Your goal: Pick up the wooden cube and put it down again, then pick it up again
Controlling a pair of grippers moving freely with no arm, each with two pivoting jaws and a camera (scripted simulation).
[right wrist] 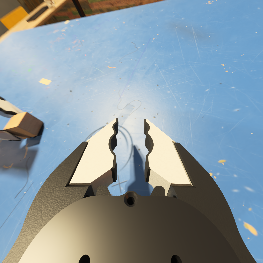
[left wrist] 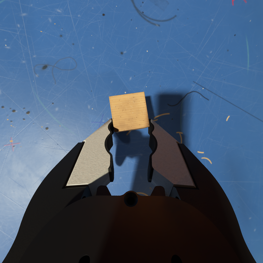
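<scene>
- My left gripper [left wrist: 131, 125] has the cube [left wrist: 128, 111] pinched between its fingertips, the near corners of the block sitting against the inner pads on both sides.
- The cube is gripped only at the very tips; most of it sticks out past the fingers, and the scalloped part of the gap behind it holds nothing.
- From the left wrist view the cube's top face is slightly rotated against the fingers, pale wood with fine grain and dark specks.
- A dark shadow falls on the table [left wrist: 56, 42] to the right of the cube and under the fingers; from this angle I cannot tell whether the block is resting on the surface or just off it.
- From the right wrist view I see the same cube [right wrist: 24, 125] at the far left, low over the table [right wrist: 199, 71] with shadow beneath, and a pale finger of the left gripper on each side of it.
- My right gripper [right wrist: 131, 121] holds nothing: its fingers stand partly apart, with bare blue tabletop showing through the gap.
- The right gripper is well apart from the cube, pointing across the scratched, speckled blue surface toward its far edge.
</scene>
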